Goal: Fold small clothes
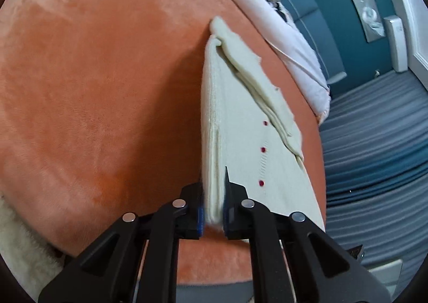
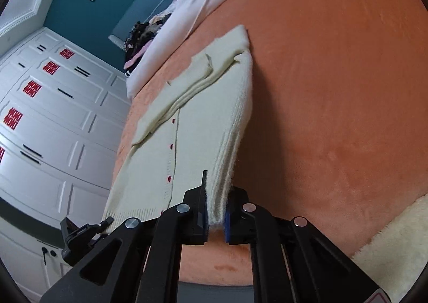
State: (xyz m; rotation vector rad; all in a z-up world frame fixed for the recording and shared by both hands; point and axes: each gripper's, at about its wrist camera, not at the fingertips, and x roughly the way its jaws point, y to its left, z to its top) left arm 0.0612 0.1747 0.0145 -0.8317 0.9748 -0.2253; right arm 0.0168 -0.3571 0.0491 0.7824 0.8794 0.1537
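Note:
A cream knitted cardigan (image 1: 240, 126) with small red buttons lies on the orange plush blanket (image 1: 101, 83), one sleeve folded across its front. My left gripper (image 1: 213, 212) is shut on the folded near edge of the cardigan. In the right wrist view the same cardigan (image 2: 203, 115) stretches away from me, and my right gripper (image 2: 216, 220) is shut on its thick folded edge. The other gripper (image 2: 80, 233) shows at the cardigan's hem to the left.
A pale pink quilt (image 1: 281, 30) and a dark pile of clothes (image 2: 141, 33) lie at the far side of the bed. A cream fleece (image 2: 396, 244) lies at the near edge. White wardrobe doors (image 2: 53, 121) and a striped grey floor (image 1: 374, 142) lie beyond.

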